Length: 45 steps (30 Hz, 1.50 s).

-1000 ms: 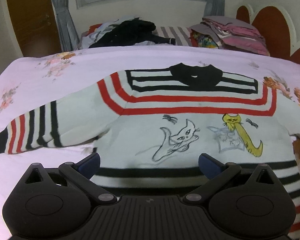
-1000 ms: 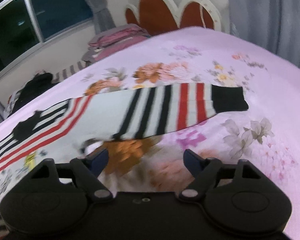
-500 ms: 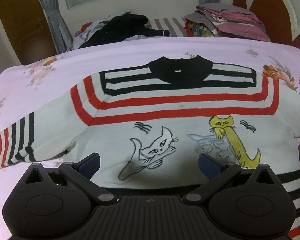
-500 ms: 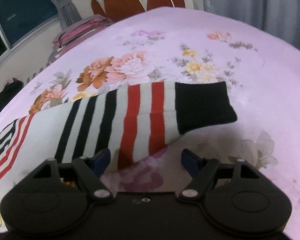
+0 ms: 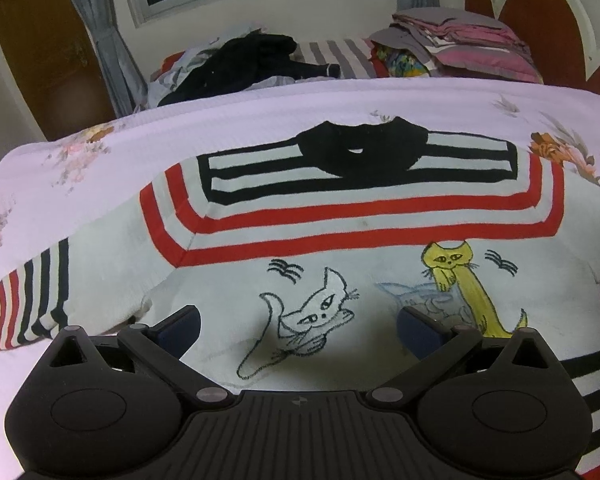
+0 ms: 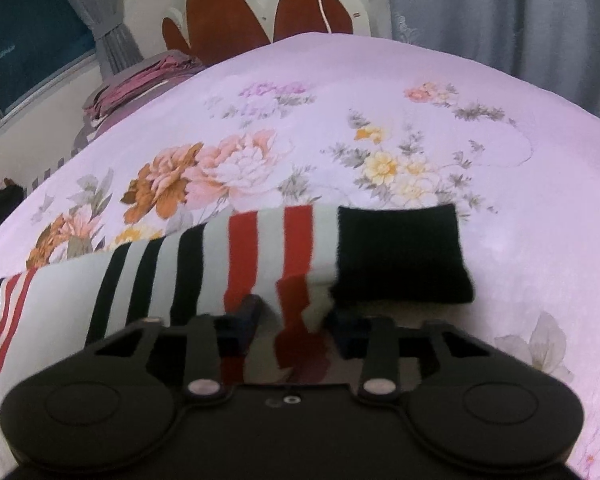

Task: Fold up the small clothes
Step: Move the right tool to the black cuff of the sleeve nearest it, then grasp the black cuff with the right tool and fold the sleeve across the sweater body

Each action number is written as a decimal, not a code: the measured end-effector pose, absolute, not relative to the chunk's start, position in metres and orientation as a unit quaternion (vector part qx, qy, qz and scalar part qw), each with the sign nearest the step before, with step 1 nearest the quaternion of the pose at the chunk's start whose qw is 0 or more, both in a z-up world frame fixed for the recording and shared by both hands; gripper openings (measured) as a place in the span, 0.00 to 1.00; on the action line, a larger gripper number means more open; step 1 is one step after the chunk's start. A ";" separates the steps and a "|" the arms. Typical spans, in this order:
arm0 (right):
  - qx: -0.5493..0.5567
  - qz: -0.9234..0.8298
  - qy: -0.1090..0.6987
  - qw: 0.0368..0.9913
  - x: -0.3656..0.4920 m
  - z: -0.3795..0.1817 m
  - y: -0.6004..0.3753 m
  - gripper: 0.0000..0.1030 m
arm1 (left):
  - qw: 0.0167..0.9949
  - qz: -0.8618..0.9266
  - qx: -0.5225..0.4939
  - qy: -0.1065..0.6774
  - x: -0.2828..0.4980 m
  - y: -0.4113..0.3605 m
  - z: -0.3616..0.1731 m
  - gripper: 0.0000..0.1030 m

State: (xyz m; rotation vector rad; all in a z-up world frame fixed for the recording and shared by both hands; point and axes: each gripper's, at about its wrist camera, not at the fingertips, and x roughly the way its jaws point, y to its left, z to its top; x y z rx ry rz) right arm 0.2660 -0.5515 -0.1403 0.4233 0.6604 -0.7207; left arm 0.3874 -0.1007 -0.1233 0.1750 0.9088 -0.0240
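A white sweater [image 5: 340,232] with red and black stripes, a black collar and cat drawings lies flat, front up, on the pink floral bed sheet [image 6: 340,140]. My left gripper [image 5: 298,322] hangs open just above its chest, the white cat drawing between the fingers. In the right wrist view the striped sleeve [image 6: 260,248] ends in a black cuff [image 6: 400,252]. The jaws of my right gripper [image 6: 296,314] are closing on the sleeve's near edge just short of the cuff. Red and white fabric is bunched up between them.
A loose heap of dark clothes [image 5: 240,60] and a folded stack [image 5: 460,44] lie along the bed's far side under the window. The brown and white headboard [image 6: 292,12] and grey curtains [image 6: 500,20] stand behind the bed.
The left gripper has moved in over the sweater's chest and then held still. The right gripper slid along the sleeve to the cuff end and closed its jaws on the sleeve edge.
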 end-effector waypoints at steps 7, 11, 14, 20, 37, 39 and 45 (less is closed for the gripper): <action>0.171 -0.327 0.277 0.887 0.270 -0.117 -0.534 0.09 | 0.897 -0.016 0.083 0.434 0.389 -0.096 -0.123 1.00; 0.145 -0.298 0.262 0.906 0.283 -0.097 -0.508 0.08 | 0.899 -0.024 0.076 0.431 0.390 -0.089 -0.122 1.00; 0.117 -0.267 0.253 0.922 0.296 -0.082 -0.476 0.08 | 0.900 -0.032 0.072 0.429 0.391 -0.080 -0.122 1.00; 0.073 -0.178 0.249 0.949 0.333 -0.066 -0.389 0.08 | 0.901 -0.042 0.052 0.428 0.398 -0.049 -0.125 1.00; 0.045 0.019 0.337 0.940 0.416 -0.130 -0.190 0.09 | 0.904 -0.052 -0.023 0.425 0.410 0.050 -0.133 1.00; 0.058 0.031 0.352 0.934 0.415 -0.141 -0.180 0.16 | 0.903 -0.054 -0.030 0.426 0.410 0.052 -0.134 1.00; 0.068 0.047 0.351 0.933 0.404 -0.133 -0.175 0.43 | 0.901 -0.084 -0.055 0.423 0.413 0.043 -0.134 1.00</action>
